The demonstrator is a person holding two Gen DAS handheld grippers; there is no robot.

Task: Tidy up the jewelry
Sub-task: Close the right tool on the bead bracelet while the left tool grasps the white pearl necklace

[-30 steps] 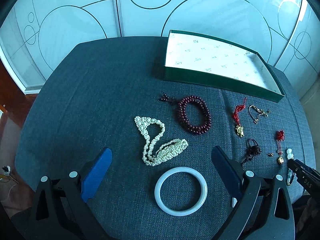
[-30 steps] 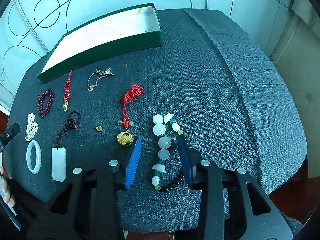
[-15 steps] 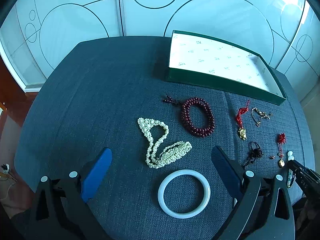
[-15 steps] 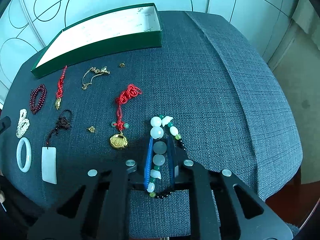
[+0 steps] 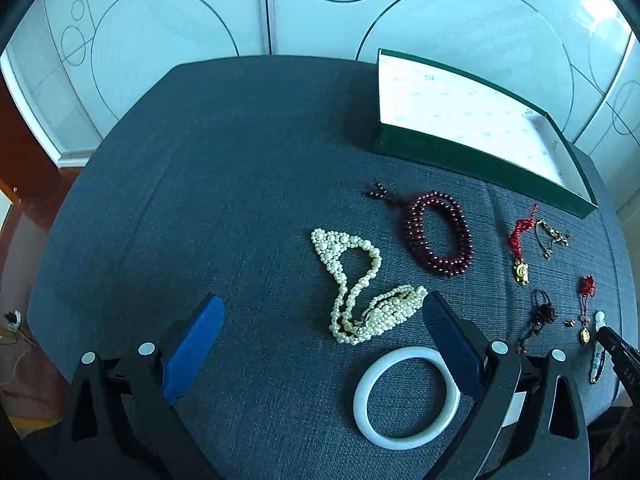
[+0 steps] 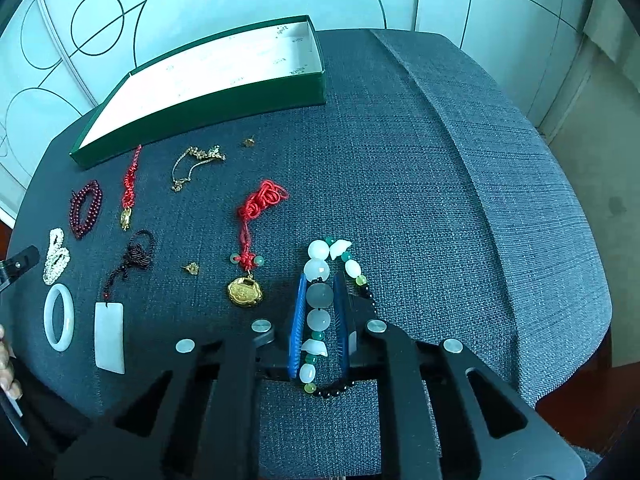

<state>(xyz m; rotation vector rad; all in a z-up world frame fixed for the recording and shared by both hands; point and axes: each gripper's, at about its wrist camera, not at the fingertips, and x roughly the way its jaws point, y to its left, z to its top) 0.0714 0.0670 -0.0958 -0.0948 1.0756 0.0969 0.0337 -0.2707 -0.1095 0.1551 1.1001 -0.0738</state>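
Note:
My right gripper is shut on a bracelet of pale jade, green and black beads, which lies on the dark blue cloth with its big round beads pinched between the blue pads. My left gripper stands open and holds nothing. It hovers low over a white pearl necklace and a white jade bangle. The open green box with a white lining sits at the back, and it also shows at the rear left in the right wrist view.
A dark red bead bracelet, a red-cord gold charm and a gold chain lie before the box. A gold lock pendant, a white jade plaque and two small gold studs lie left of the right gripper. The cushion edge drops off at the right.
The right jaws have closed from wide apart onto the bead bracelet. The left gripper has drifted a little left and lower, so the jewelry sits farther right in its view.

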